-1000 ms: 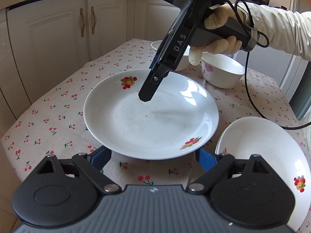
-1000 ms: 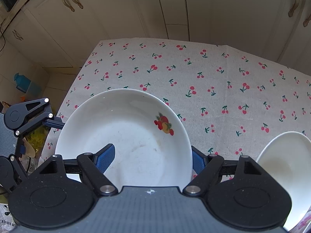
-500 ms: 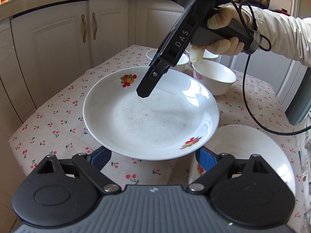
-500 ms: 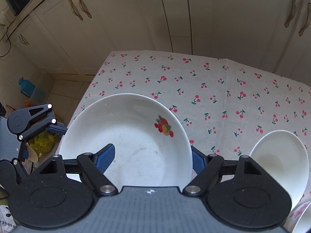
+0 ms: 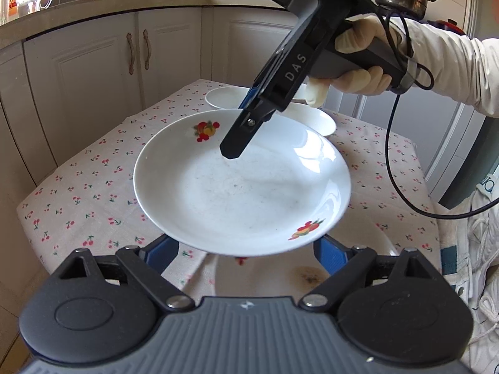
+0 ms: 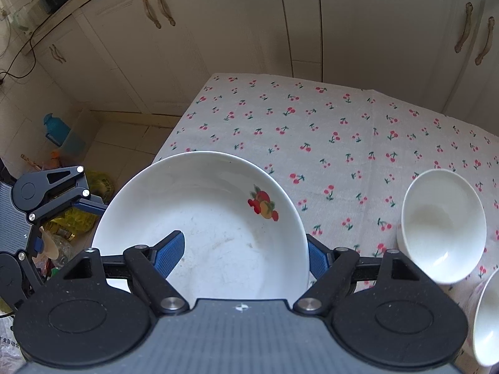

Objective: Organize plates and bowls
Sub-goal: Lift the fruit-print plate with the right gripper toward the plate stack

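Observation:
A white plate with fruit decals [image 5: 243, 184] hangs in the air above the cherry-print table, held from two sides. My right gripper [image 5: 243, 131] is shut on its far rim, one finger over the plate and one under. In the right wrist view the same plate [image 6: 212, 227] fills the space between the fingers. My left gripper [image 5: 246, 251] is at the near rim, its blue pads [image 5: 330, 254] under the plate's edge; whether it clamps the plate is hidden. A second plate [image 5: 299, 277] lies on the table below.
Two white bowls [image 5: 312, 118] stand at the table's far end; one [image 6: 443, 224] shows right of the plate in the right wrist view, another [image 6: 486, 318] at the frame's edge. Cream cabinets [image 6: 249, 31] stand past the table. Clutter lies on the floor at left [image 6: 62, 137].
Both grippers have lifted the plate up off the table and carried it over the second plate, which now lies mostly hidden beneath it. The bowls look farther away.

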Action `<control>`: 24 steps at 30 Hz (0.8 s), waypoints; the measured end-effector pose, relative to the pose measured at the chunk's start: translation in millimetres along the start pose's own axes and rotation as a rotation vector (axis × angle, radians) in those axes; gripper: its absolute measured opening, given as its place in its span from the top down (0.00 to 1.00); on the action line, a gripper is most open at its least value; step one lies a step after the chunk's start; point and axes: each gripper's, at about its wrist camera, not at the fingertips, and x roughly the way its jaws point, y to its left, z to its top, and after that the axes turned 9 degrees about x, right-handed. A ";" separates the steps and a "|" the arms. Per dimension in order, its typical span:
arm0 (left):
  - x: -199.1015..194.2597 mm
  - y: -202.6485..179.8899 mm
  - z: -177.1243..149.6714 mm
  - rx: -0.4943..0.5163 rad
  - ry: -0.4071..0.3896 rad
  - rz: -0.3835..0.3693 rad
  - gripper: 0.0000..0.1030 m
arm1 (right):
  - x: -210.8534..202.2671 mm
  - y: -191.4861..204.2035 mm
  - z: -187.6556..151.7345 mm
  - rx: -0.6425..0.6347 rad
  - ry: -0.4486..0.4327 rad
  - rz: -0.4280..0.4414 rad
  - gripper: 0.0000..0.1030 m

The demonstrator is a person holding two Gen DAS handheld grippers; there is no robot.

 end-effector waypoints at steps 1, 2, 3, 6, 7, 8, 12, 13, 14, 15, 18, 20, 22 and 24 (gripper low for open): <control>-1.5 -5.0 -0.6 -0.004 0.001 0.001 0.10 | -2.1 0.9 -4.1 0.001 0.001 0.004 0.18; -2.3 -9.4 -1.4 -0.008 0.002 0.000 0.10 | -3.9 2.1 -8.4 0.000 0.003 0.006 0.18; -3.1 -13.7 -2.2 -0.013 0.001 0.000 0.10 | -6.5 3.0 -13.4 -0.003 0.003 0.008 0.18; -5.7 -24.6 -3.9 -0.017 0.001 -0.002 0.10 | -10.0 5.6 -27.0 -0.003 0.006 0.012 0.18; -6.8 -26.5 -5.0 -0.022 -0.001 -0.007 0.10 | -11.1 5.8 -32.0 0.000 0.006 0.014 0.17; -7.2 -29.9 -5.8 -0.030 -0.004 -0.013 0.10 | -11.7 5.9 -36.7 0.002 0.007 0.014 0.17; -5.0 -47.2 -9.3 -0.024 0.008 -0.018 0.10 | -11.9 3.0 -56.4 0.014 0.024 0.019 0.17; -3.8 -50.0 -10.2 -0.022 0.013 -0.020 0.10 | -11.7 1.9 -62.2 0.021 0.028 0.021 0.17; -2.9 -52.4 -11.8 -0.025 0.017 -0.023 0.10 | -11.4 1.8 -66.1 0.023 0.032 0.020 0.17; -1.5 -53.6 -12.9 -0.030 0.019 -0.028 0.10 | -10.7 2.3 -70.2 0.021 0.035 0.019 0.17; 1.1 -57.8 -15.8 -0.038 0.026 -0.035 0.10 | -8.6 2.8 -79.4 0.025 0.042 0.021 0.17; 1.6 -59.9 -16.3 -0.028 0.030 -0.029 0.10 | -7.9 3.5 -83.4 0.028 0.044 0.026 0.17; 0.4 -60.6 -16.9 -0.038 0.029 -0.034 0.10 | -8.2 5.7 -86.0 0.021 0.043 0.026 0.17; 1.1 -64.8 -20.8 -0.050 0.031 -0.038 0.10 | -9.3 8.1 -87.5 0.018 0.042 0.027 0.17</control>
